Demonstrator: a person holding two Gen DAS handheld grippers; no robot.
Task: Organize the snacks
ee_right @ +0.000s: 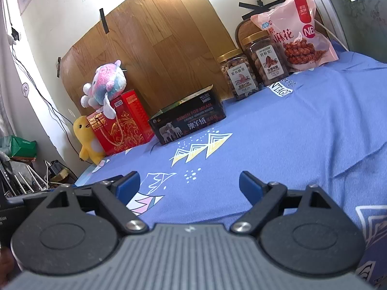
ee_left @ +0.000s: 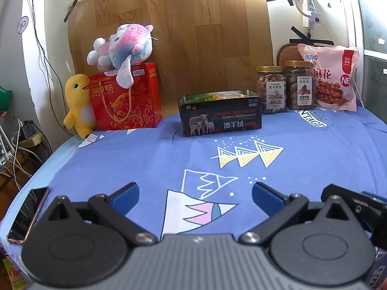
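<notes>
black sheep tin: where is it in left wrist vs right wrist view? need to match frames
Left wrist: black tin sits centre, slightly above mid-frame, its open top showing.
Right wrist: black tin sits centre-left, tilted with the frame.
Shared landmark: red gift box immediately left of the tin in both.
</notes>
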